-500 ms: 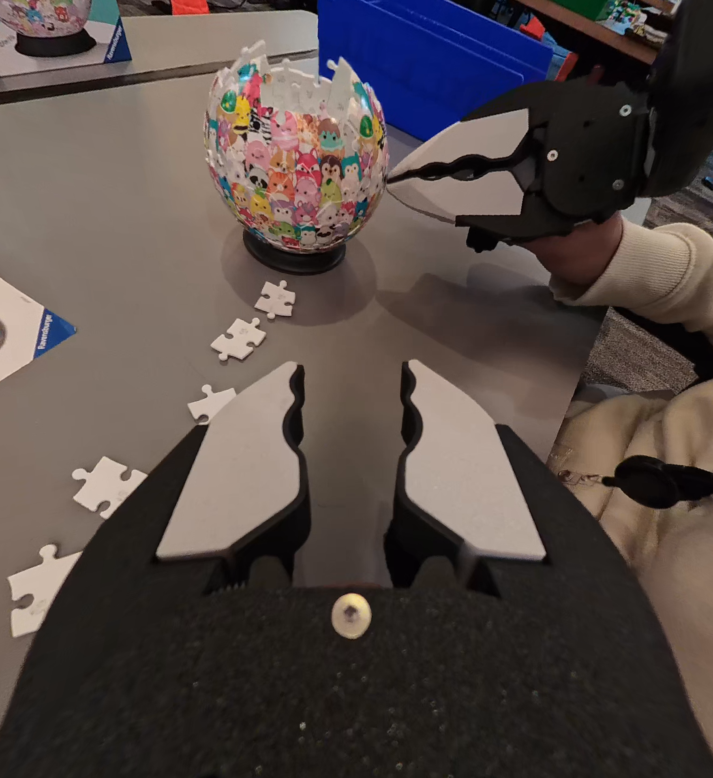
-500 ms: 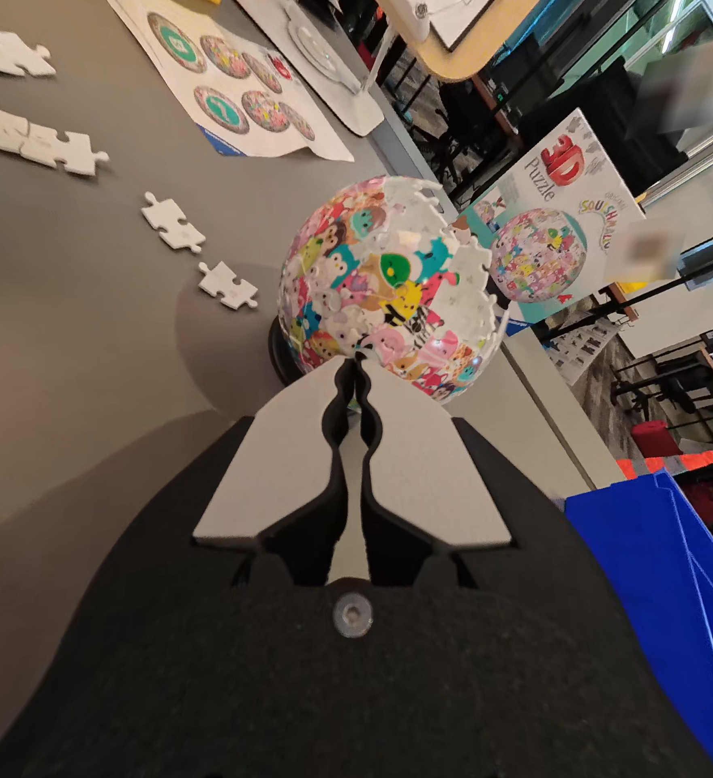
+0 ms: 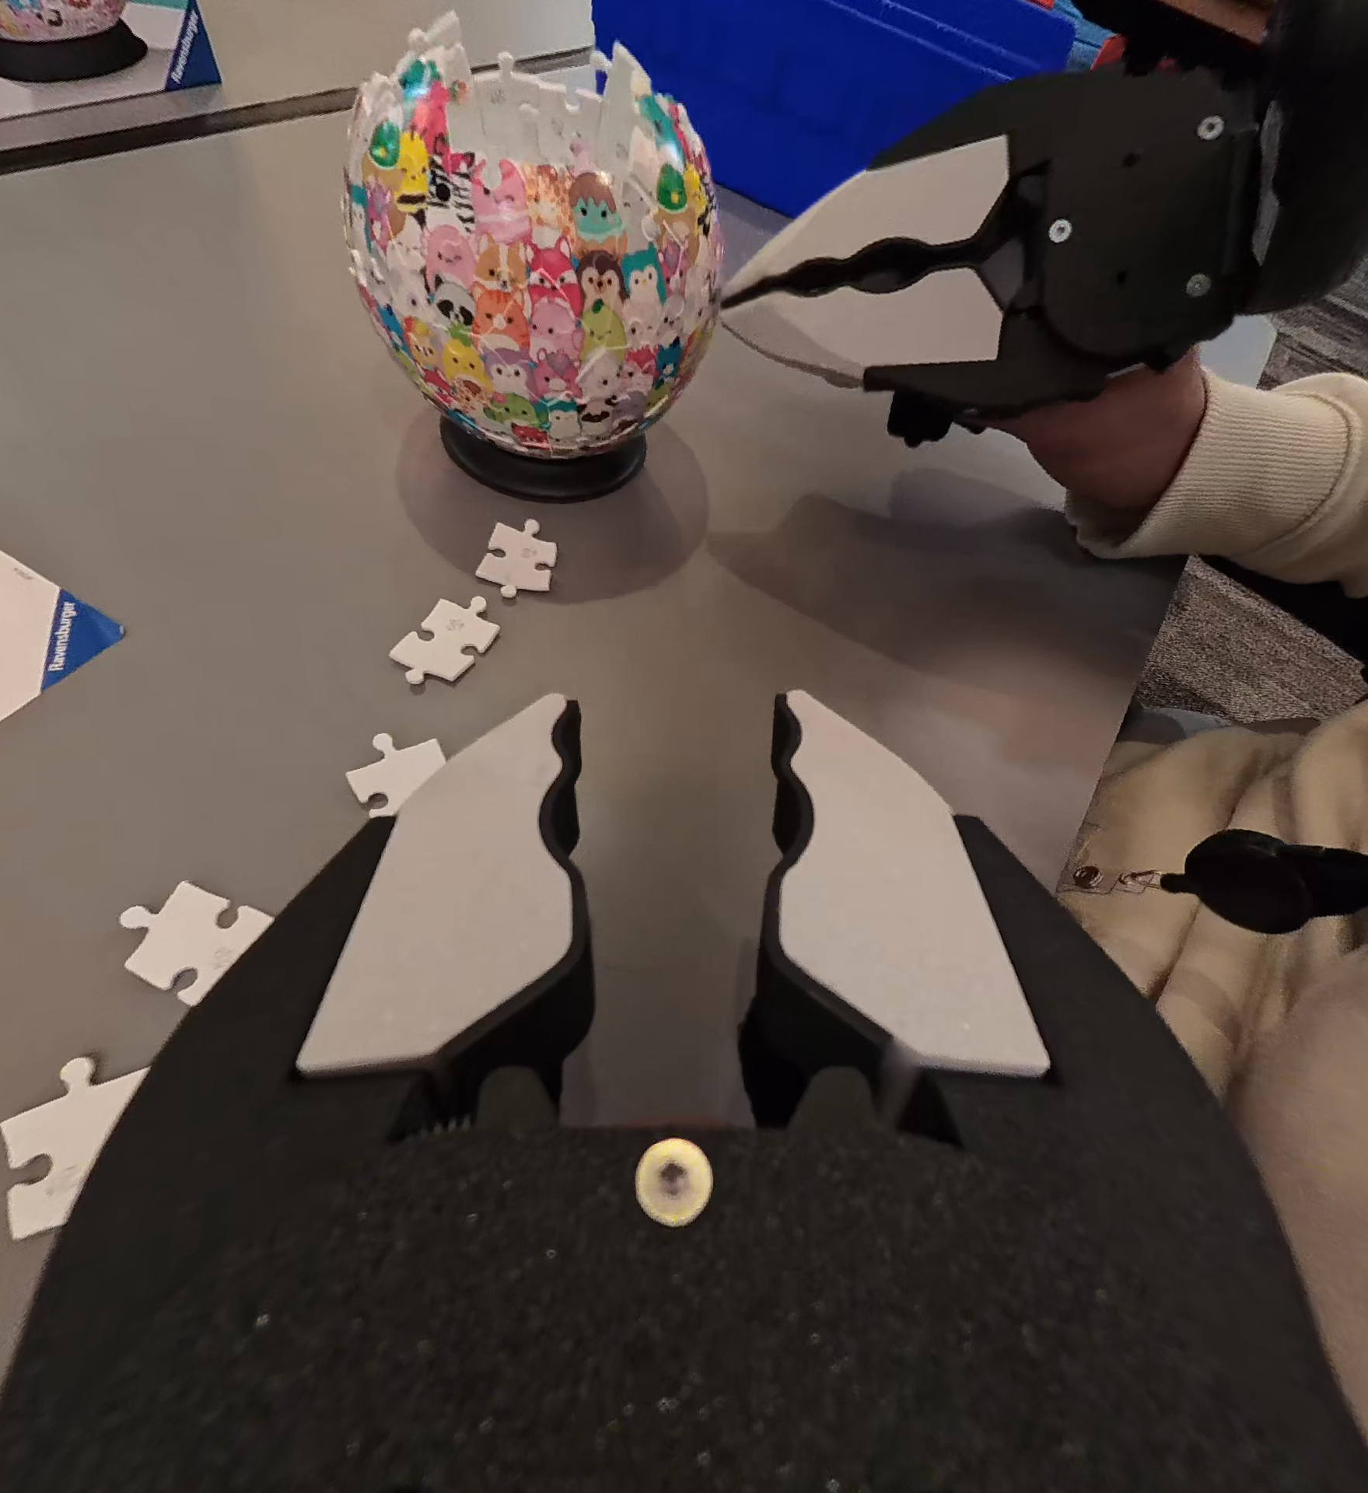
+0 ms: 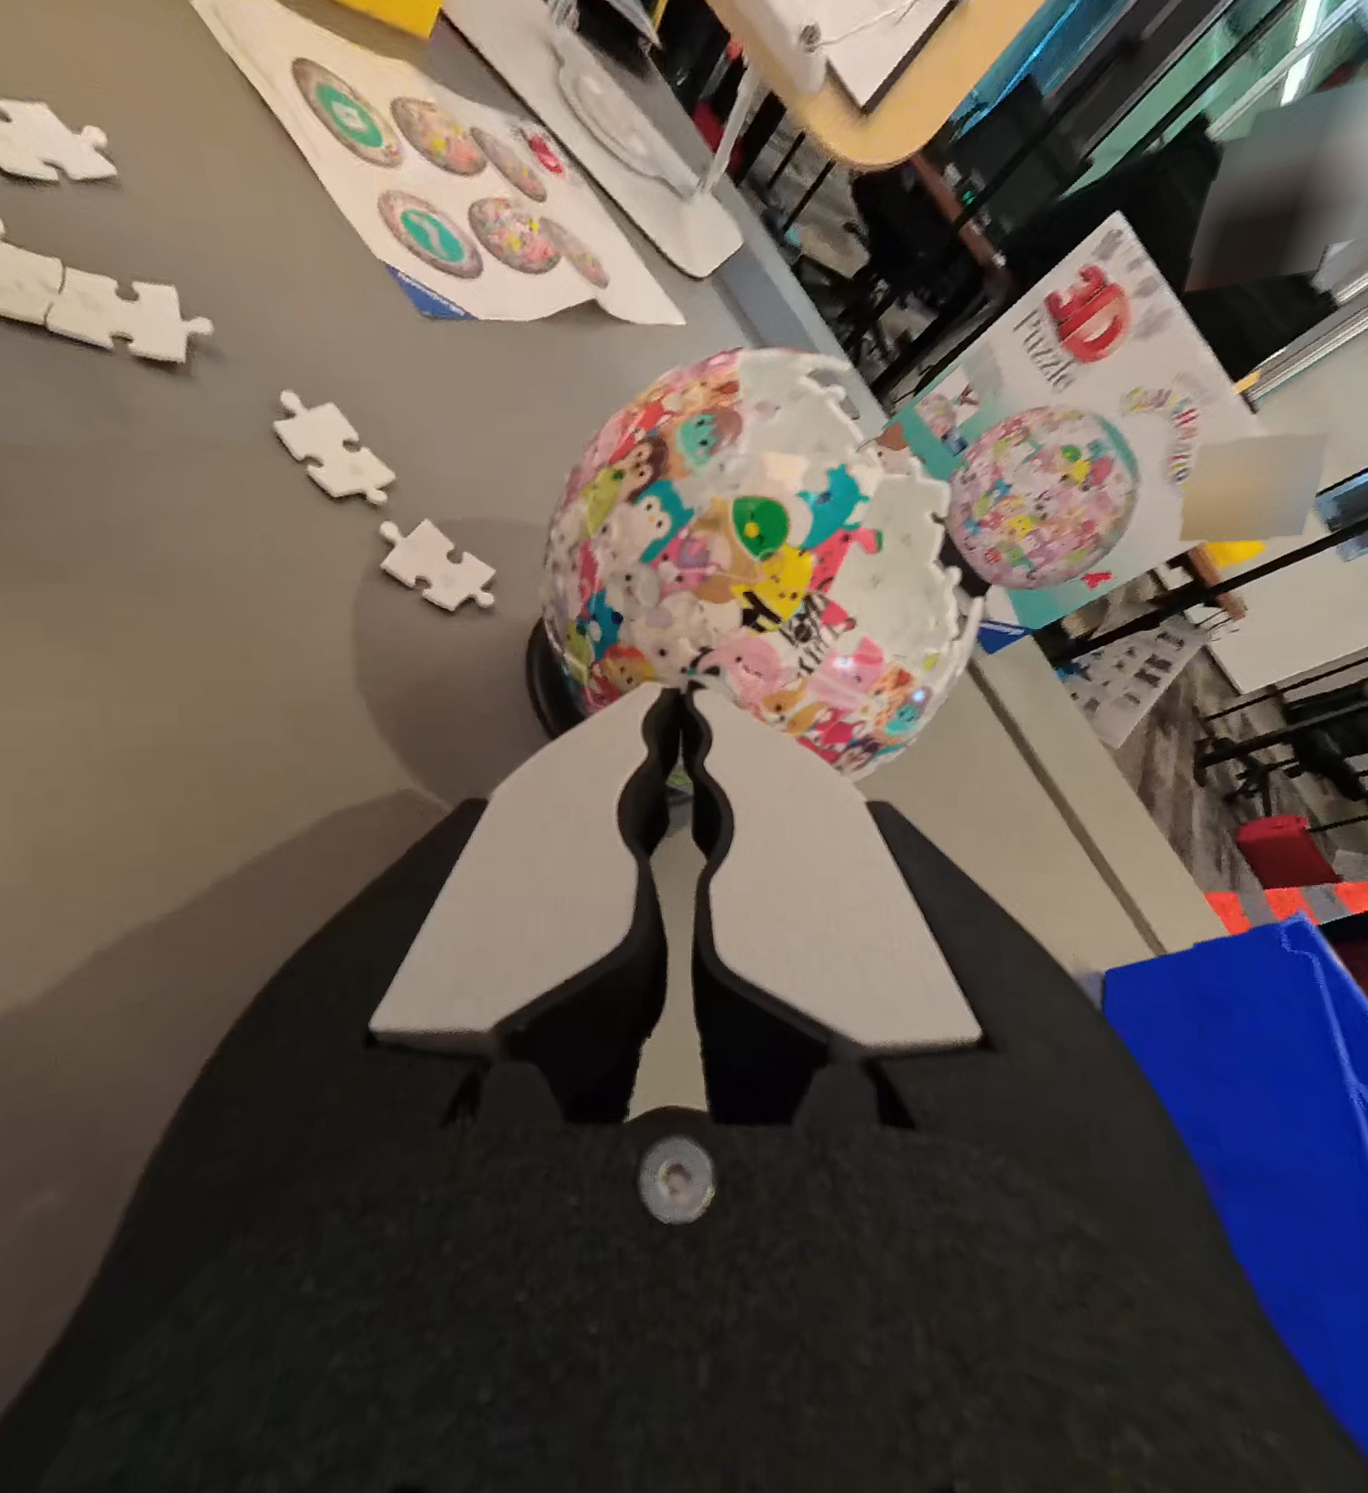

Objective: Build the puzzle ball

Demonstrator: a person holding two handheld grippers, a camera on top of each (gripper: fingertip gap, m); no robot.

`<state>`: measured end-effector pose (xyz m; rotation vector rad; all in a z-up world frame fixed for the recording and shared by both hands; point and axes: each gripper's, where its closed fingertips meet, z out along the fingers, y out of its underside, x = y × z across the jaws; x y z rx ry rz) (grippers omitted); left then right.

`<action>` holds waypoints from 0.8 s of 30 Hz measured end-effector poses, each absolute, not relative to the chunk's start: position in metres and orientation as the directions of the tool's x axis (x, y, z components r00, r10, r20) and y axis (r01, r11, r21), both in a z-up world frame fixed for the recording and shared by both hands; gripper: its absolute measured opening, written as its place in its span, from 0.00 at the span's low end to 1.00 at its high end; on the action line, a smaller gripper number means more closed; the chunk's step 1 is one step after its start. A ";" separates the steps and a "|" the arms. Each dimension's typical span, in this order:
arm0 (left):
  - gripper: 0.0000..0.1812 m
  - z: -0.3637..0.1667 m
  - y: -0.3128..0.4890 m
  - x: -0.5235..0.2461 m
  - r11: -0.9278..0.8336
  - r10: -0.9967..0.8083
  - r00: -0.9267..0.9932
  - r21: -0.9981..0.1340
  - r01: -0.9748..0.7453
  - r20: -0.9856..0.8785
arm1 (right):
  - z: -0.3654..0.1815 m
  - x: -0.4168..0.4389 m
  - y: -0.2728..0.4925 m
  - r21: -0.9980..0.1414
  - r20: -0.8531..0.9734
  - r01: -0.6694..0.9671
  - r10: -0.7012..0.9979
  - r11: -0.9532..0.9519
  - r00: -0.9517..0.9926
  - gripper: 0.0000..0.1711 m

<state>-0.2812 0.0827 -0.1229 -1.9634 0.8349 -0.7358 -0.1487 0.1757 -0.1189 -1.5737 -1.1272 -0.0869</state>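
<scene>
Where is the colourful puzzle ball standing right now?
The puzzle ball sits on its black stand on the grey table, the right gripper at its side.

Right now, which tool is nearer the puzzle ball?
Right. The right tool is shut, its tips at the puzzle ball's side, just above the black stand. The left tool hangs open well back, over the table beside the loose white pieces.

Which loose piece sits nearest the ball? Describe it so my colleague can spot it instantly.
Find the colourful puzzle ball on its black stand on the grey table. A trail of white pieces runs from the stand toward the left gripper. The nearest piece heads that trail, within the ball's shadow.
</scene>
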 end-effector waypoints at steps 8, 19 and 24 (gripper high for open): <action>0.25 -0.122 0.081 -0.281 -0.414 -0.779 0.599 -0.870 -0.267 0.187 | -0.114 -0.151 0.175 -0.721 0.610 0.682 0.582 0.124 0.538 0.00; 0.25 -0.120 0.080 -0.283 -0.397 -0.778 0.606 -0.876 -0.273 0.164 | -0.094 -0.155 0.173 -0.735 0.637 0.646 0.536 0.206 0.554 0.00; 0.25 -0.121 0.079 -0.281 -0.398 -0.784 0.597 -0.874 -0.278 0.168 | -0.110 -0.153 0.187 -0.714 0.630 0.686 0.555 0.138 0.544 0.00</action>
